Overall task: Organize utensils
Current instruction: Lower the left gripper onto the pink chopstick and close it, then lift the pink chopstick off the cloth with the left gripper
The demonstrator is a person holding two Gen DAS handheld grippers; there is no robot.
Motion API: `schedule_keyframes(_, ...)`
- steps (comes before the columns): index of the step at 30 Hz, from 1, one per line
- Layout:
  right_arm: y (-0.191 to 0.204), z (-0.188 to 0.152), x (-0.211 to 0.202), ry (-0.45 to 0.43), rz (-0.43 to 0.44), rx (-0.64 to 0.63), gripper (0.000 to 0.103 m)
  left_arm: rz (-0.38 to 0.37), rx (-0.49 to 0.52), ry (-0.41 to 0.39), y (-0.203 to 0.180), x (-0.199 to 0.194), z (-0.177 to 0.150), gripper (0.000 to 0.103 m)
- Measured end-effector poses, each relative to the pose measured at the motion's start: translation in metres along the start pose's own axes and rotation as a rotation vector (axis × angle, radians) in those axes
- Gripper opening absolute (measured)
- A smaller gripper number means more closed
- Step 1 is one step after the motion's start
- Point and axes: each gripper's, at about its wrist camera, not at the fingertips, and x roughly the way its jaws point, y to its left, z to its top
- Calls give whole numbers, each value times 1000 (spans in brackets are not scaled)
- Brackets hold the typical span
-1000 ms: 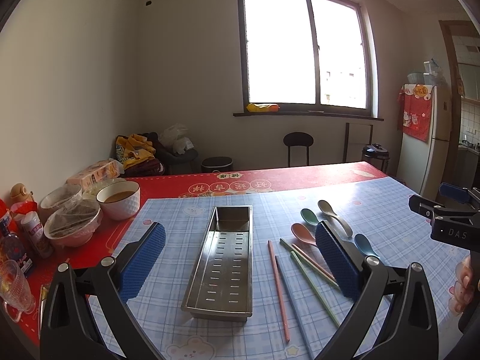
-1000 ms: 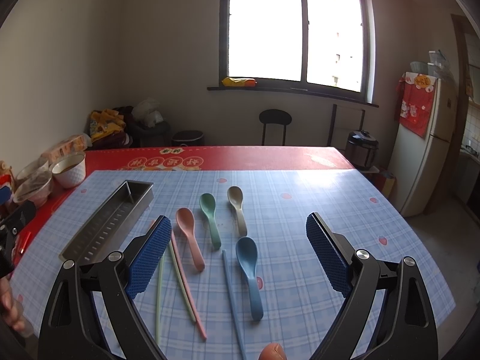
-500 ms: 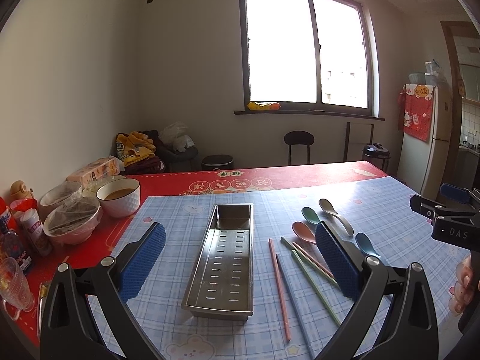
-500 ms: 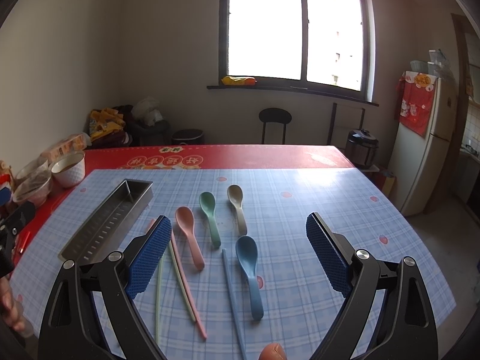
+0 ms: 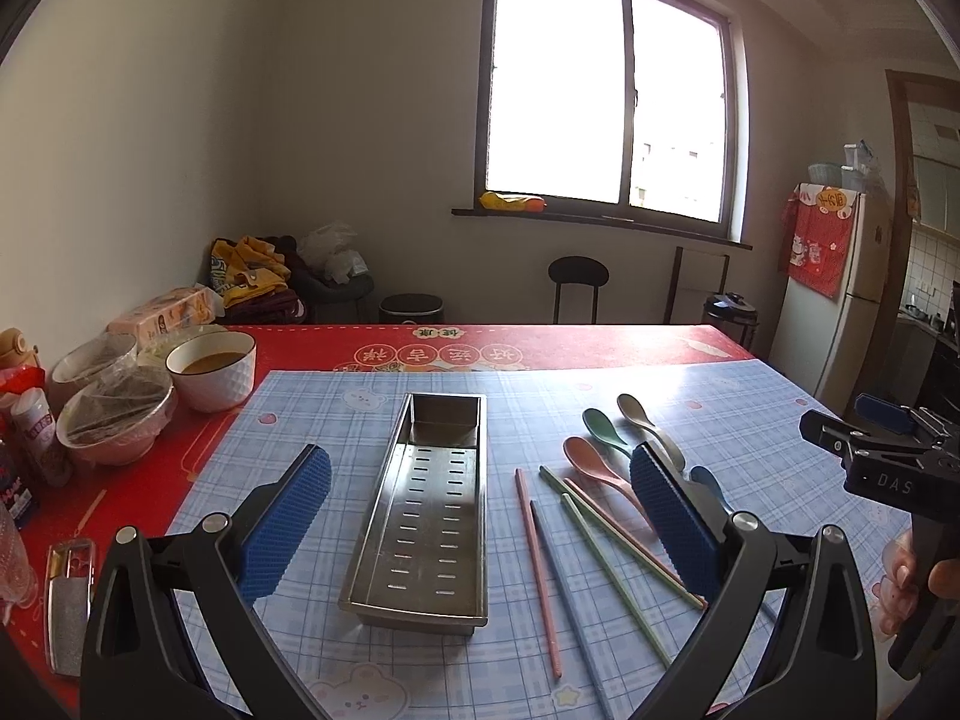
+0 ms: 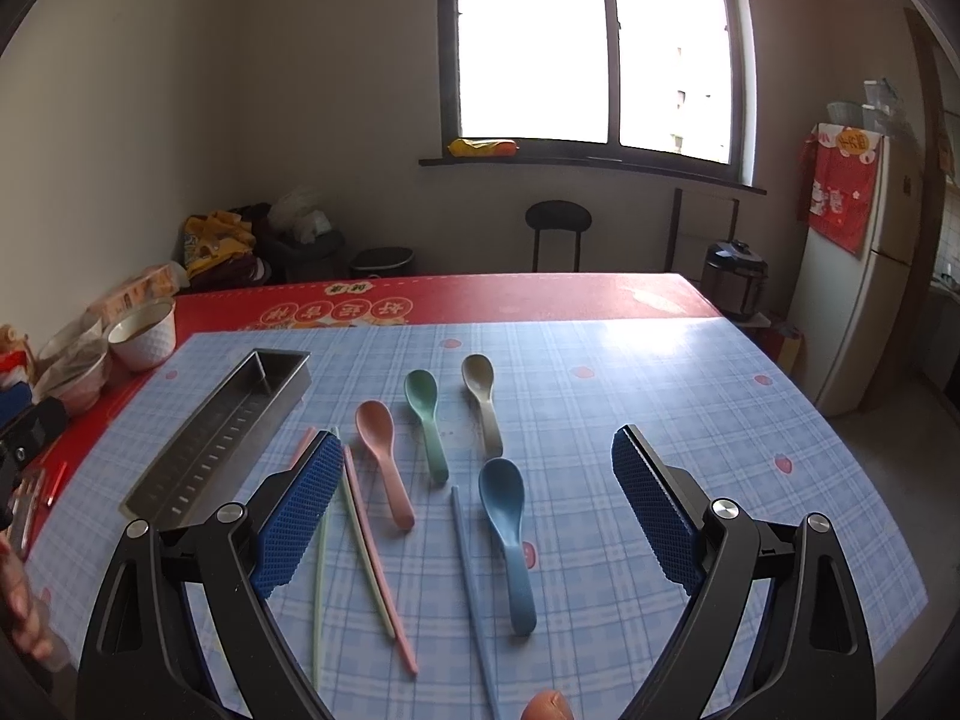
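Observation:
A long perforated steel tray [image 5: 426, 504] [image 6: 222, 429] lies empty on the blue checked mat. To its right lie several coloured chopsticks [image 5: 537, 564] [image 6: 375, 552] and spoons: pink [image 6: 384, 459], green [image 6: 427, 417], grey-brown [image 6: 483, 402] and blue [image 6: 509, 534]. My left gripper [image 5: 480, 516] hangs open above the tray's near end, holding nothing. My right gripper [image 6: 474, 510] is open above the spoons and chopsticks, also holding nothing. It shows from the side at the right edge of the left wrist view, held in a hand.
Bowls [image 5: 210, 369] covered in film, a bottle and packets crowd the red table's [image 5: 600, 348] left edge. A small metal-framed object [image 5: 69, 600] lies near the front left. A stool [image 5: 577, 285], bin, fridge [image 5: 840, 294] and window stand beyond the table.
The left gripper's view has shifted slightly closer and lower toward the tray. The right gripper has barely moved. Both stay open.

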Motion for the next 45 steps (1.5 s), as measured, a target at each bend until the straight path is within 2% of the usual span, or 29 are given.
schedule_keyframes(5, -8, -12, 22, 40, 15, 4, 88, -2, 13, 53, 1, 16, -12, 96)
schedule_keyframes(7, -14, -20, 32, 60, 67, 15, 88, -25, 12, 95, 3, 27, -19, 84)
schedule_keyframes(8, -16, -24, 36, 65, 86, 20, 88, -54, 9, 130, 2, 34, -23, 71)
schedule_keyframes(11, -21, -35, 47, 75, 107, 21, 88, -167, -11, 236, -2, 56, -36, 46)
schedule_keyframes(15, -30, -46, 60, 81, 128, 33, 88, -189, 48, 328, -24, 85, -54, 28)
schedule_keyframes(16, -32, -48, 63, 84, 130, 38, 83, -194, 66, 349, -30, 92, -59, 25)
schedule_keyframes(17, -35, -50, 67, 92, 130, 44, 73, -195, 82, 375, -36, 98, -65, 19)
schedule_keyframes(18, -38, -52, 71, 102, 130, 52, 73, -192, 95, 400, -40, 104, -70, 16)
schedule_keyframes(27, -52, -63, 88, 122, 196, 91, 68, -100, 147, 518, -50, 143, -88, 13)
schedule_keyframes(36, -57, -64, 90, 114, 253, 115, 68, -32, 214, 559, -56, 165, -91, 12)
schedule_keyframes(38, -58, -64, 90, 115, 257, 121, 68, -38, 208, 560, -58, 166, -91, 7)
schedule_keyframes(42, -62, -65, 90, 113, 272, 135, 68, -42, 209, 572, -59, 156, -94, 6)
schedule_keyframes(45, -64, -65, 91, 118, 284, 146, 68, -95, 209, 617, -63, 140, -98, 6)
